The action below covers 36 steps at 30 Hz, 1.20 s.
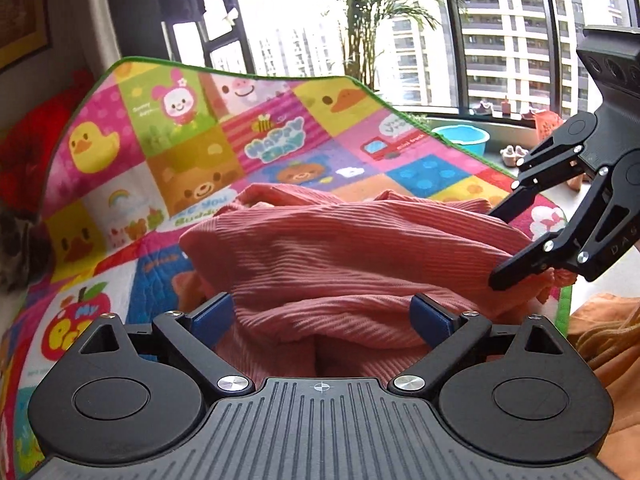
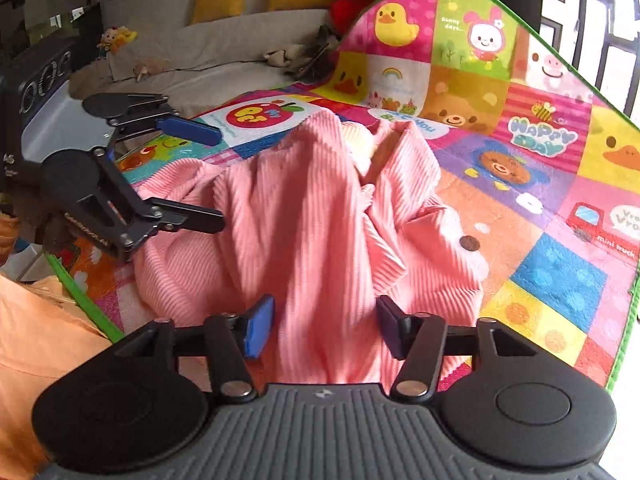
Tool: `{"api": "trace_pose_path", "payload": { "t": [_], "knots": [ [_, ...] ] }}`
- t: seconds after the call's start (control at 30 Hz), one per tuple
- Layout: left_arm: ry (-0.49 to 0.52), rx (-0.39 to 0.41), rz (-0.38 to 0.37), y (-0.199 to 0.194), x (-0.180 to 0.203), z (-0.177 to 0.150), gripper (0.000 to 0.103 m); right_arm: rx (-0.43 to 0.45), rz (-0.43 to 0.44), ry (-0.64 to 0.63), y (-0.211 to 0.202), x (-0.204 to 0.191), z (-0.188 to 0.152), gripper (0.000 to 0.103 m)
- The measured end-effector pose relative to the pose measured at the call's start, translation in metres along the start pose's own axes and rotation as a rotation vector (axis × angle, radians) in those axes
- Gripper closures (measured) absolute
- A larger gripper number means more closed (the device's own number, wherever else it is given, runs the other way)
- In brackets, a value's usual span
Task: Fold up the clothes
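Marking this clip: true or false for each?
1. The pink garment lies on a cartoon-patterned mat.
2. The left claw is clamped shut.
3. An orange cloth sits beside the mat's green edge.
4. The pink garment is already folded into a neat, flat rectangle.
1. True. The ribbed pink garment lies on the colourful cartoon mat.
2. False. The left claw stands wide open, its blue pads well apart over the fabric.
3. True. The orange cloth lies just outside the green border, on the near side.
4. False. The garment is bunched and rumpled, with raised folds.
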<state>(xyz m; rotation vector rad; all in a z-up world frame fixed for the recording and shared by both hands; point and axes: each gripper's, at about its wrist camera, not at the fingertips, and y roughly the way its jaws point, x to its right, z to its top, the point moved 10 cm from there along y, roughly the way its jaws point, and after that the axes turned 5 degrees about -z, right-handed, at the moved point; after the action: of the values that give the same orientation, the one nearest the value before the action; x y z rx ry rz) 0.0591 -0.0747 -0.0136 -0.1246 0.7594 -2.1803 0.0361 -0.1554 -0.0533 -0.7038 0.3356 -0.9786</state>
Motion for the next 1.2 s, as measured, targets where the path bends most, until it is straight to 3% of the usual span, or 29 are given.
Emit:
{"api": "trace_pose_path", "payload": {
  "t": [0.03, 0.23, 0.33, 0.47, 0.5, 0.53, 0.57, 0.6, 0.63, 0.7, 0.77, 0.83, 0.93, 1.07, 1.1, 1.13, 1.17, 1.2],
  "knots": [
    [0.013, 0.004, -0.006, 0.000, 0.004, 0.002, 0.005, 0.008, 0.003, -0.019, 0.001, -0.005, 0.004, 0.097],
    [0.078, 0.042, -0.014, -0.005, 0.019, 0.013, 0.004, 0.198, 0.117, 0.070, -0.009, -0.003, 0.096, 0.098],
    [0.117, 0.068, 0.063, 0.000, 0.015, 0.022, 0.003, 0.283, 0.221, 0.096, -0.015, -0.012, 0.145, 0.098],
    [0.154, 0.144, 0.241, 0.005, -0.019, 0.042, 0.004, 0.314, 0.223, 0.029, -0.006, -0.026, 0.179, 0.098],
    [0.147, 0.155, 0.242, 0.006, -0.028, 0.046, 0.008, 0.322, 0.215, 0.015, -0.004, -0.028, 0.188, 0.097],
    [0.126, 0.152, 0.239, 0.006, -0.039, 0.048, 0.038, 0.333, 0.188, 0.009, -0.002, -0.023, 0.194, 0.096],
    [0.104, 0.148, 0.237, 0.007, -0.050, 0.050, 0.055, 0.347, 0.165, 0.012, -0.002, -0.017, 0.198, 0.092],
    [0.082, 0.144, 0.234, 0.008, -0.061, 0.052, 0.074, 0.361, 0.137, 0.015, -0.001, -0.010, 0.201, 0.081],
    [0.038, 0.153, 0.248, 0.005, -0.078, 0.052, 0.076, 0.375, 0.097, 0.018, -0.001, -0.001, 0.203, 0.064],
    [-0.068, 0.165, 0.296, -0.002, -0.116, 0.047, 0.082, 0.375, 0.019, 0.025, 0.003, 0.018, 0.198, 0.045],
    [-0.189, 0.169, 0.365, -0.009, -0.161, 0.037, 0.088, 0.317, -0.037, 0.024, 0.013, 0.031, 0.180, 0.044],
    [-0.316, 0.161, 0.413, -0.016, -0.205, 0.018, 0.089, 0.236, -0.075, 0.013, 0.026, 0.038, 0.155, 0.043],
    [-0.496, 0.113, 0.451, -0.019, -0.257, -0.023, 0.089, 0.113, -0.056, -0.076, 0.045, 0.023, 0.104, 0.039],
    [-0.662, 0.041, 0.454, -0.009, -0.290, -0.073, 0.089, -0.026, -0.018, -0.207, 0.070, -0.007, 0.044, 0.038],
    [-0.696, 0.035, 0.453, -0.007, -0.296, -0.080, 0.089, -0.021, -0.027, -0.245, 0.073, -0.009, 0.042, 0.039],
    [-0.719, 0.034, 0.454, -0.007, -0.300, -0.086, 0.089, -0.017, -0.037, -0.283, 0.075, -0.011, 0.041, 0.050],
    [-0.735, 0.037, 0.455, -0.008, -0.303, -0.090, 0.089, -0.012, -0.047, -0.320, 0.078, -0.013, 0.040, 0.064],
    [-0.743, 0.042, 0.458, -0.011, -0.306, -0.092, 0.089, 0.001, -0.065, -0.340, 0.079, -0.011, 0.044, 0.086]
  ]
}}
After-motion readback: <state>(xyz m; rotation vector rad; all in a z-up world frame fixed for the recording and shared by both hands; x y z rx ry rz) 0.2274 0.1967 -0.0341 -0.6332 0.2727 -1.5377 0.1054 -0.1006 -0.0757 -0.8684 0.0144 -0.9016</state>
